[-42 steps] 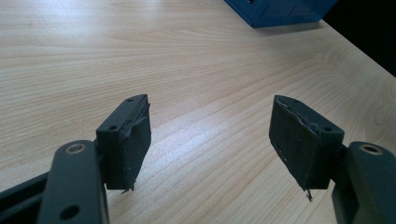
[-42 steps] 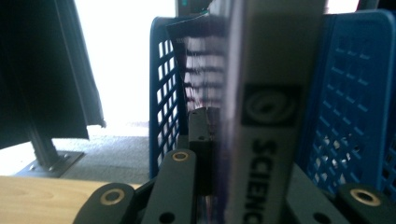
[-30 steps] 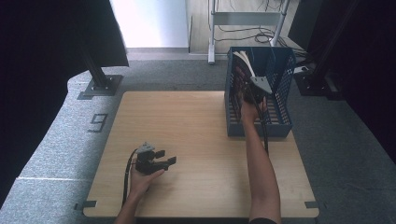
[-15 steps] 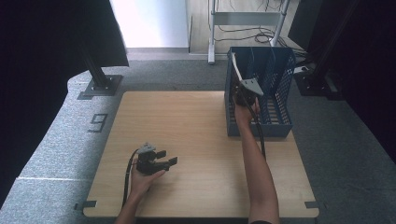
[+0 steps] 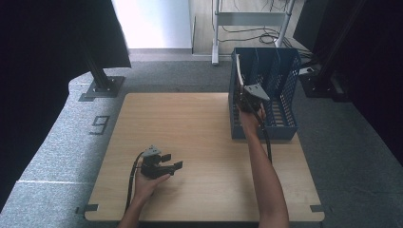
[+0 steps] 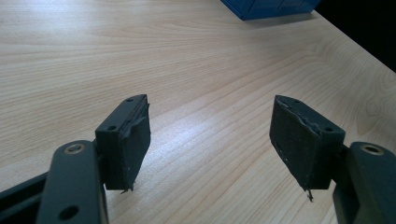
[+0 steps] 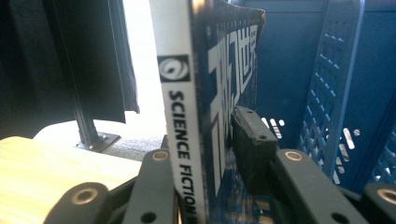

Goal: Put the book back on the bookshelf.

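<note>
Blue file rack (image 5: 280, 90) at the table's (image 5: 199, 137) far right: we see the right gripper (image 5: 248, 97) clamped on a book (image 7: 205, 93) beside it; left gripper (image 5: 167, 166) rests open on the tabletop.

A light wooden table (image 5: 190, 142) with visible grain is set on grey speckled carpet (image 5: 62, 142). A dark figure "9" (image 5: 99, 125) is marked on the carpet left of the table. A black post on a flat base plate (image 5: 100, 85) is stood beyond the table's far left corner, with dark curtain (image 5: 57, 42) hung above it. Bright light is admitted through a white opening (image 5: 154, 23) at the far side. A metal rack frame (image 5: 252, 19) with loose cables is seen behind; darkness is noted at right.
</note>
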Demonstrator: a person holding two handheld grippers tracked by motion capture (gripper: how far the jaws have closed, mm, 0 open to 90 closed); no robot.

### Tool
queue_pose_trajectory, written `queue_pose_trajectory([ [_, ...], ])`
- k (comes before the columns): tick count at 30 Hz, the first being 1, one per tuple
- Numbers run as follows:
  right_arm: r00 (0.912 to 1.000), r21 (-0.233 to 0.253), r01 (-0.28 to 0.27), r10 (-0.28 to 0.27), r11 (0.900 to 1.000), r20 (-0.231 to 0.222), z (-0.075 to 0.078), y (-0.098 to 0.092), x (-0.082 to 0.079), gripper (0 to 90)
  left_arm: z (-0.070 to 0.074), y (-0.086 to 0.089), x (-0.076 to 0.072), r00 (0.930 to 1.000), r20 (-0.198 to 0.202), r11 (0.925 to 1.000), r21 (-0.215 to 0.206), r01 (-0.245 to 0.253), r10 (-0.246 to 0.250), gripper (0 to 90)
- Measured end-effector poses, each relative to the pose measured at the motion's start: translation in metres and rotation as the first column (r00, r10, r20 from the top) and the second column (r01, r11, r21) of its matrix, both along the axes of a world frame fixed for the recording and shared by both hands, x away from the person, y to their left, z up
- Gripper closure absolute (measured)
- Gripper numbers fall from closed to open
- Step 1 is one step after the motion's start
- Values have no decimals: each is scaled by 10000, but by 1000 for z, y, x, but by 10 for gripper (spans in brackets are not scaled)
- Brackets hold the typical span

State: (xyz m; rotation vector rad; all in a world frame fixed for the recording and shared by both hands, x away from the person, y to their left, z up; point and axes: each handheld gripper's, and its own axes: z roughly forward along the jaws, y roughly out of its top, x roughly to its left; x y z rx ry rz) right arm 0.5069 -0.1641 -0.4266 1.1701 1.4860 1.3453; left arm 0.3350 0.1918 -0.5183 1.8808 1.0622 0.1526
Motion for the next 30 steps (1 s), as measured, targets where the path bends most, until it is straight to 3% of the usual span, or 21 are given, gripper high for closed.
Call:
queue_pose_trajectory([
  [13, 9994, -166, 315, -312, 9994, 148, 2, 7, 7, 738, -1, 1, 1, 10000, -26, 10000, 10, -45, 45, 294],
  [22, 10000, -500, 42, -41, 9987, 16, 1, 12, 4, 623, 1, -1, -1, 10000, -2, 10000, 9, 8, -8, 293],
  [30, 10000, -401, -57, 58, 9992, 18, -6, 9, -2, 573, 0, -3, -1, 10000, -49, 10000, 26, 51, -51, 293],
])
